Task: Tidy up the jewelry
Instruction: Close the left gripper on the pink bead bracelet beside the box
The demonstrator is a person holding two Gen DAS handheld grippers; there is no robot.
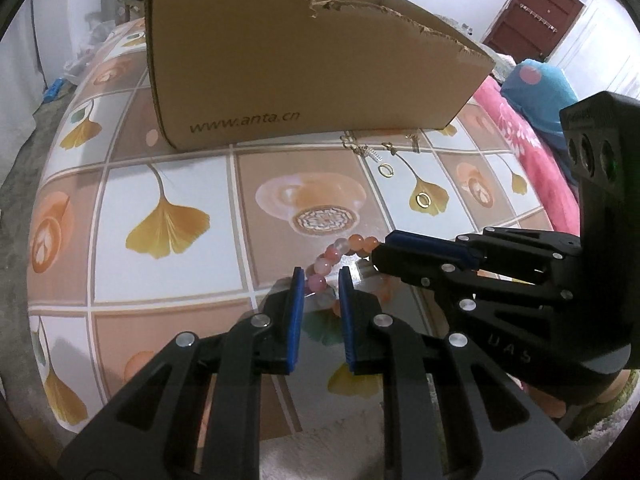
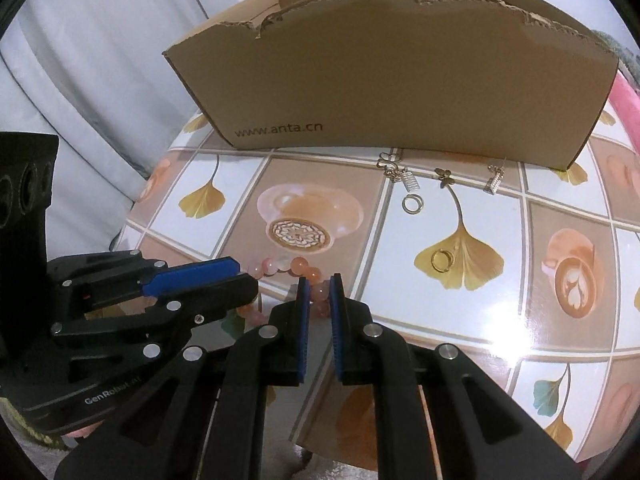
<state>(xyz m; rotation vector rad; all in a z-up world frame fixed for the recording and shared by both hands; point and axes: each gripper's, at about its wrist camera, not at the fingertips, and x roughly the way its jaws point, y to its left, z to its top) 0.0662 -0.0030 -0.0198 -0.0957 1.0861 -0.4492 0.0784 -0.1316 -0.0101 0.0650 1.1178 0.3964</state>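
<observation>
A bracelet of pink and orange beads point(image 1: 334, 256) point(image 2: 280, 266) lies on the patterned tabletop point(image 1: 168, 168) near its front edge. My left gripper point(image 1: 321, 280) straddles the bracelet's left side; its blue pads stand a little wider than the bead between them and do not press it. My right gripper point(image 2: 320, 282) is closed on a bead at the bracelet's right side. Each view shows the other gripper side-on, the right gripper point(image 1: 378, 258) and the left gripper point(image 2: 248, 280) meeting over the bracelet. Part of the bracelet is hidden under the fingers.
A torn brown cardboard box point(image 1: 300, 72) point(image 2: 400, 80) stands at the back of the table. In front of it lie two gold rings point(image 2: 412, 203) point(image 2: 441, 259) and three small earrings point(image 2: 390, 164) point(image 2: 444, 176) point(image 2: 495, 182). A pink blanket point(image 1: 516, 136) lies to the right.
</observation>
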